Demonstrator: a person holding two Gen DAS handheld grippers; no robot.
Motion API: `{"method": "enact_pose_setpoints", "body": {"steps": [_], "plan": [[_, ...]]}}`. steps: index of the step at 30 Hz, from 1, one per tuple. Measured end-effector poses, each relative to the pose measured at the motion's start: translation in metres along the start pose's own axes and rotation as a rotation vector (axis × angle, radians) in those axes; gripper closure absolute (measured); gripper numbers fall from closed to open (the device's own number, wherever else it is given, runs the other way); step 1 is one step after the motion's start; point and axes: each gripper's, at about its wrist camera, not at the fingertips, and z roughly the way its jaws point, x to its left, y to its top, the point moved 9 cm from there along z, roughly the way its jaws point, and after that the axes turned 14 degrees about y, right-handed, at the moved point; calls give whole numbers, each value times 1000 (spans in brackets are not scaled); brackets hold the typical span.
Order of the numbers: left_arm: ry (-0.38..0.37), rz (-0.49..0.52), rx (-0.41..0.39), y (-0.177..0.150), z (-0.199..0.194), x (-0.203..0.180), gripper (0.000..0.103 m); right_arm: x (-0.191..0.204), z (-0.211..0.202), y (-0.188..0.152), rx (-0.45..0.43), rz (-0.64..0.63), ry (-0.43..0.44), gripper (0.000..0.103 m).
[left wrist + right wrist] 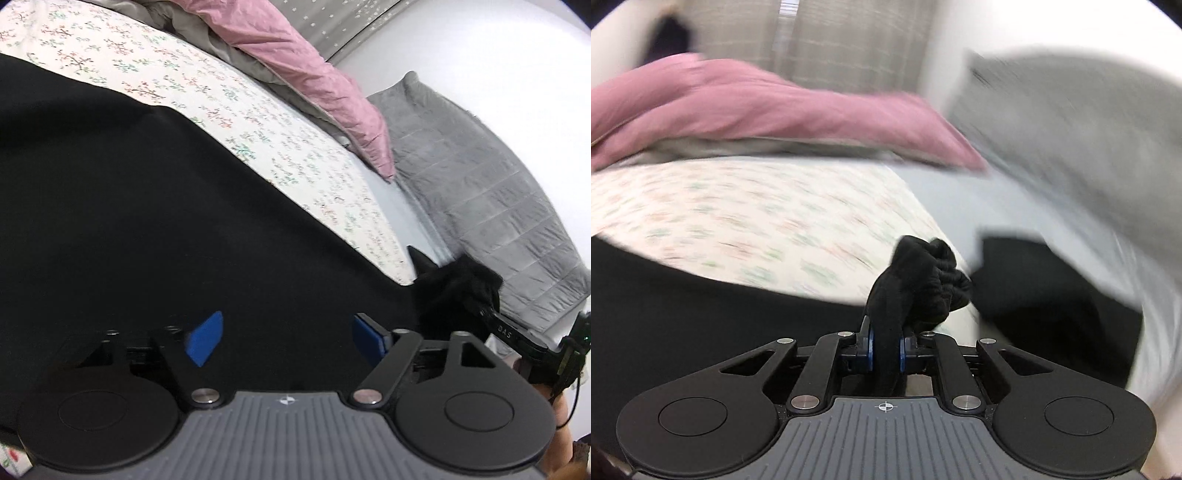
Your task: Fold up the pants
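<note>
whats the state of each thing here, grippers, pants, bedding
left gripper: open, jaws spread over the pants, gripping nothing
right gripper: shut on a bunched bit of the pants
pants: black, spread mostly flat on the sheet, one end bunched and pinched
sheet: floral, lying flat under the pants
pink duvet: crumpled at the far side of the bed
grey quilt: draped beside the bed

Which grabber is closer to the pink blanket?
Probably the right. The right gripper, shut on a bunch of the black pants, sits toward the pink blanket. The left gripper hangs open over the pants, further back.
</note>
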Motion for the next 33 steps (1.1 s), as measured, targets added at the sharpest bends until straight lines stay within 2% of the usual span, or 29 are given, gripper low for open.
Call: {"method": "enact_pose_setpoints", "body": {"steps": [3,6,10,13,15,18,22,25,26,27,33], "plan": [[-31,-4,-8,0,0,-2,16,55,2,18,-15,-154,85,92],[-73,-50,-7,1,-1,0,17,109,3,19,-9,-257,186,92],[-113,-127,0,2,-1,7,17,175,9,-3,42,-364,331,92],[-129,-152,18,1,1,8,17,207,16,-25,88,-415,379,91],[-142,-164,37,0,4,6,17,218,21,-40,116,-439,392,87],[-162,-183,69,-1,10,3,17,224,22,-59,135,-461,373,85],[-205,-208,117,-2,16,-1,17,220,9,-63,137,-437,382,79],[-245,-239,153,-5,17,1,17,213,0,-56,120,-382,431,61],[-258,-248,165,-5,18,0,16,211,-2,-53,112,-355,452,46],[-270,-257,173,-5,19,-1,15,211,-3,-51,104,-340,470,37],[-286,-288,189,-5,20,0,13,213,10,-39,83,-318,525,38]]}}
